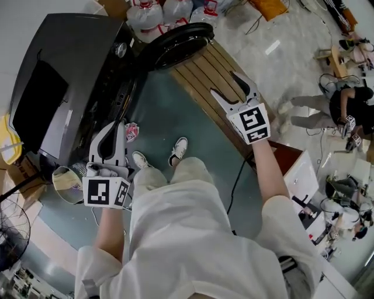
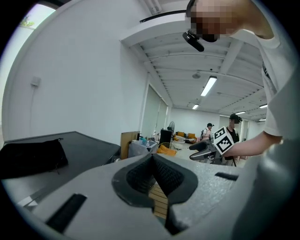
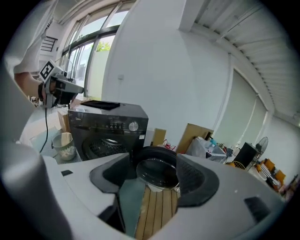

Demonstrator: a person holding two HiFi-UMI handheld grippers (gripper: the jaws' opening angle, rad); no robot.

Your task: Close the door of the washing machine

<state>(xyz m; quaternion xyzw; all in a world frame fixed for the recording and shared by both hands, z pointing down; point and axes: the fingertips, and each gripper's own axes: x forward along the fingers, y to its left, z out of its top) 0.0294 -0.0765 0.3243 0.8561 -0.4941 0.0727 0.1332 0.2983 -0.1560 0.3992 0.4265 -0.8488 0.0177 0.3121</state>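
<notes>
The dark grey washing machine (image 1: 64, 87) stands at the upper left of the head view. Its round door (image 1: 178, 44) hangs wide open to the right. In the right gripper view the machine (image 3: 108, 126) shows its drum opening (image 3: 105, 147), and the door (image 3: 157, 171) is framed between the spread jaws. My right gripper (image 1: 225, 84) is open and empty, a short way from the door over the wooden slats. My left gripper (image 1: 114, 127) is shut on nothing, held near the machine's front lower corner. In the left gripper view the left gripper (image 2: 152, 157) has its tips meeting.
A wooden slatted platform (image 1: 204, 76) runs beside the open door. A pale bucket (image 1: 65, 184) sits by the machine's near corner, with a fan (image 1: 11, 233) further left. Water bottles (image 1: 158, 11) stand behind the door. Another person (image 1: 350, 111) stands at the right among clutter.
</notes>
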